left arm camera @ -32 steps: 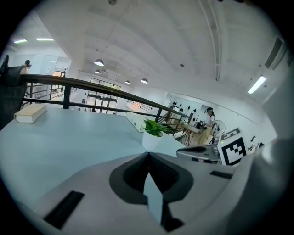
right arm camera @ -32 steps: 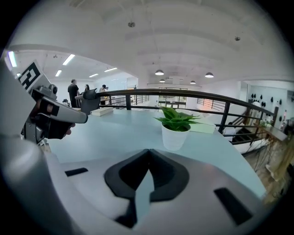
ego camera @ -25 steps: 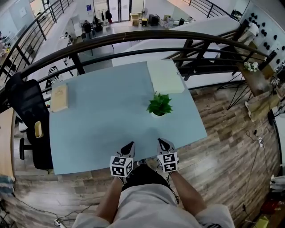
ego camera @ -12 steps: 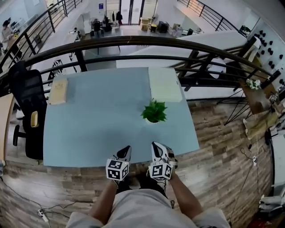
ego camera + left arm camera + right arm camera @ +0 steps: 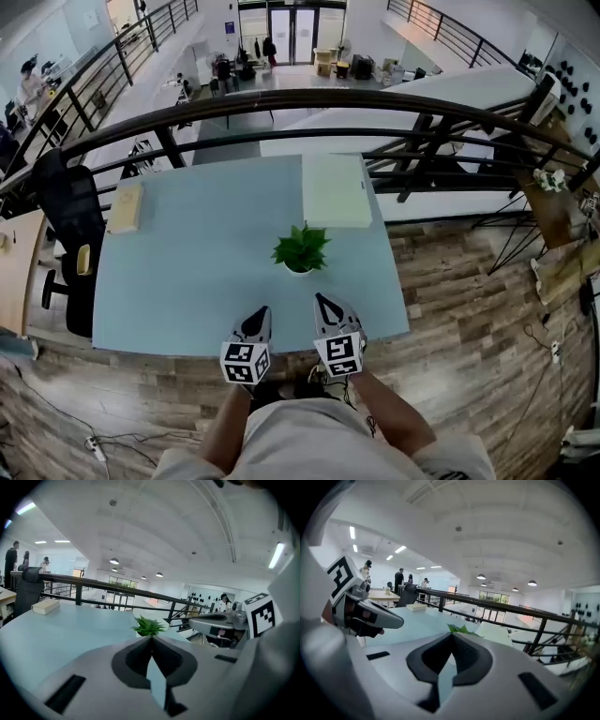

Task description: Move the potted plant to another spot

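The job has hardly begun, as far as I can judge. The potted plant (image 5: 300, 251) stands on the light blue surface (image 5: 197, 272), a little right of the middle of the head view and nearer the lower edge than the railing (image 5: 281, 98) beyond. Nothing touches it. Everything is left to do: open up, reach in, take the pot, lift it and set it down on a bare part of the surface, of which there is plenty to the left.

My left hand-held gripper (image 5: 259, 317) and my right hand-held gripper (image 5: 324, 305) both sit at the lower edge of the surface, below the plant in the frame and apart from it, tips pointing toward it. The right one is the nearer.

Along the left hand-held gripper (image 5: 151, 639) the jaws are closed tip to tip with nothing between them; the leaves (image 5: 148, 626) show just above the tips, farther off. The right hand-held gripper (image 5: 452, 637) is likewise fully closed and empty, with green leaves (image 5: 461, 629) peeking over it.

The pot itself is mostly hidden under the foliage; it looks small and white, but I would not swear to its shape. A pale flat box (image 5: 336, 189) lies above the plant.
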The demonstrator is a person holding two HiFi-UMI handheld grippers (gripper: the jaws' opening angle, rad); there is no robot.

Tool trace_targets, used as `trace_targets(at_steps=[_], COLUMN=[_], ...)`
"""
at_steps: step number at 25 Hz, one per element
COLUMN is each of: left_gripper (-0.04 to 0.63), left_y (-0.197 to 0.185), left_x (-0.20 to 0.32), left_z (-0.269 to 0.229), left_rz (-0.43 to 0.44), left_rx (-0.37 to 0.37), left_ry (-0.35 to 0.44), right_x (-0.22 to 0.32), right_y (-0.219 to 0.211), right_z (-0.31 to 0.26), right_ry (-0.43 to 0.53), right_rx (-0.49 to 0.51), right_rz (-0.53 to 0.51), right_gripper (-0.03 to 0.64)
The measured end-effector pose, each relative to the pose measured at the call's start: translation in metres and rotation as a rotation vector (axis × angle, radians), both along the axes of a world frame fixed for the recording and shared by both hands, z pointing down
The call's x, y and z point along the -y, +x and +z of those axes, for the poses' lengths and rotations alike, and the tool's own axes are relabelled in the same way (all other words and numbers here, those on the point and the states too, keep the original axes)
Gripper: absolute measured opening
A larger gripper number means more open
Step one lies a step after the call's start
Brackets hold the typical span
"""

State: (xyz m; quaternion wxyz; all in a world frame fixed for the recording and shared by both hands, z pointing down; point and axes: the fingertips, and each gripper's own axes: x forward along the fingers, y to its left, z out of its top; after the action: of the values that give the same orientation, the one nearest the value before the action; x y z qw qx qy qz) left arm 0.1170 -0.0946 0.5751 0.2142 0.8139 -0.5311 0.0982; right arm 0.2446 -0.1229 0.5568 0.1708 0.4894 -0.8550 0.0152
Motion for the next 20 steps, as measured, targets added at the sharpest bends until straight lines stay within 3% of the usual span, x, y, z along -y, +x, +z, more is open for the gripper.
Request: trace_targets(at_steps=[3,8,15,20], left_gripper=[0.011,0.011,0.011,0.011], left_y=[0.016,0.034,0.033,0.022], left_x=[0.007,0.015,0.022,0.022], left_z=[-0.017,-0.05,-0.11,-0.132], left_rz=[-0.023,-0.035,-0.053,-0.064], left_rx=[-0.003,-0.008,0.009,0.021], left_ry=[0.041,0.114,0.241,0.281], right_x=[0.012,0.021,0.026,0.026], right_y=[0.024,0.046,0.05,0.047], right_z=[-0.016,-0.054,-0.1,-0.12], right_ry=[-0.005,0.071,0.144,0.177], right_rx=[0.058,0.1,0.16,0.179], right_rz=[0.019,0.02,0.012,0.019], right_gripper=[0.003,0.003,0.003,0.003])
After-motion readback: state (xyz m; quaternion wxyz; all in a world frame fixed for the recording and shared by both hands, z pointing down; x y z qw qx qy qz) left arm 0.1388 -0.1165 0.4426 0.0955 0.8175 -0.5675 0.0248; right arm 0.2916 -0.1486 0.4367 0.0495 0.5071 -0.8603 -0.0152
